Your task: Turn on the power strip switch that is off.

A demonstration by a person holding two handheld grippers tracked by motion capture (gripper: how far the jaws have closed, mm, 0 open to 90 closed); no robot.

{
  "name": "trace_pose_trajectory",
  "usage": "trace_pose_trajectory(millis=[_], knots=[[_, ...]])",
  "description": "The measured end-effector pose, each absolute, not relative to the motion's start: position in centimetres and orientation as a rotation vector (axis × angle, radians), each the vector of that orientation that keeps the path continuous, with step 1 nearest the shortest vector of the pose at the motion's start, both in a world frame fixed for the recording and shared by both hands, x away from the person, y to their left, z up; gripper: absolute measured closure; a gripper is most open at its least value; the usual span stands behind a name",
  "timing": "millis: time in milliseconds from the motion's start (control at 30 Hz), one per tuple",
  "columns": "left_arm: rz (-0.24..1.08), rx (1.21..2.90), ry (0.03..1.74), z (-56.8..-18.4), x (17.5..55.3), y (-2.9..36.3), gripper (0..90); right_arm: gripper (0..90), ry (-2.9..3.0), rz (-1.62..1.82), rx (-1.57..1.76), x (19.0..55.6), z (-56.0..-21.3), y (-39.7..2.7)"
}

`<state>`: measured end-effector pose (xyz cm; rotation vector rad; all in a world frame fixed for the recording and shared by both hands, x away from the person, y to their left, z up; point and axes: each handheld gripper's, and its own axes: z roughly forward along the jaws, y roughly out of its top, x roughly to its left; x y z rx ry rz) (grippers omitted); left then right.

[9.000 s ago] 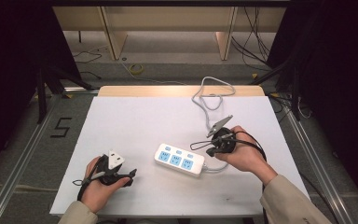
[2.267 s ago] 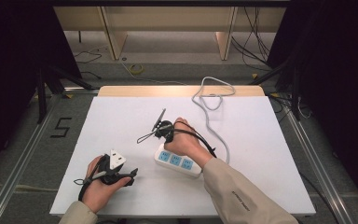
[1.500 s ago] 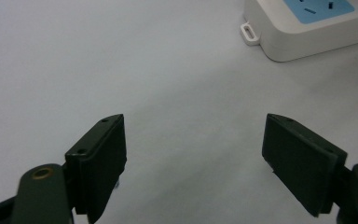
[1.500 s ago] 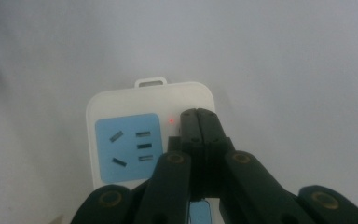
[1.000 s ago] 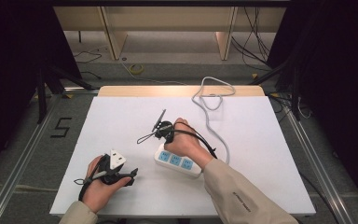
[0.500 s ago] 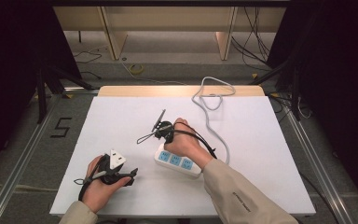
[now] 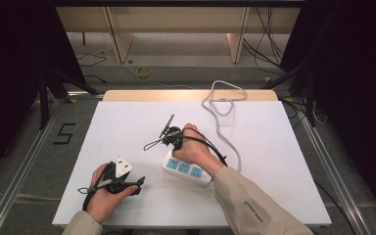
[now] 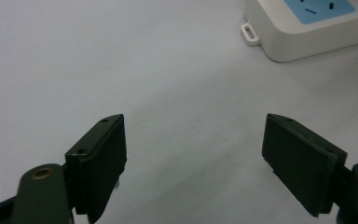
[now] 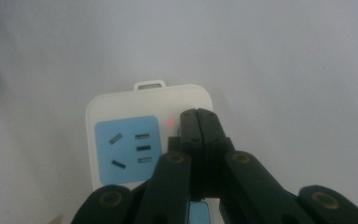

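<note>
Your right gripper (image 9: 198, 116) — jaws pinched together, empty — presses the power strip (image 9: 121, 140) beside its lit red lamp (image 9: 169, 123), so switching looks done — your left gripper (image 8: 193, 158) waits wide.

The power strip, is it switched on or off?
On. A small red light glows on the power strip, right beside the shut right gripper pressing down on it.

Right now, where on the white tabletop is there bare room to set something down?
The white tabletop is bare along its far left, between the wooden back edge and the left claw, and at the right beyond the white cable. It is crowded mid-front around the white power strip with blue sockets.
</note>
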<state>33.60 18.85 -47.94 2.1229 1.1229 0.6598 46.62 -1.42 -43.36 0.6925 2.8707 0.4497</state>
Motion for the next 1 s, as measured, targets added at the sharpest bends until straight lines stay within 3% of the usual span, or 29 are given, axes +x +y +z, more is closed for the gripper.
trace_pose_trajectory(millis=[1000], knots=[[0.655,2.124,1.125,-48.0,33.7,18.8,21.8,90.0,2.848,0.612,0.711,45.9,-42.1,-4.2]])
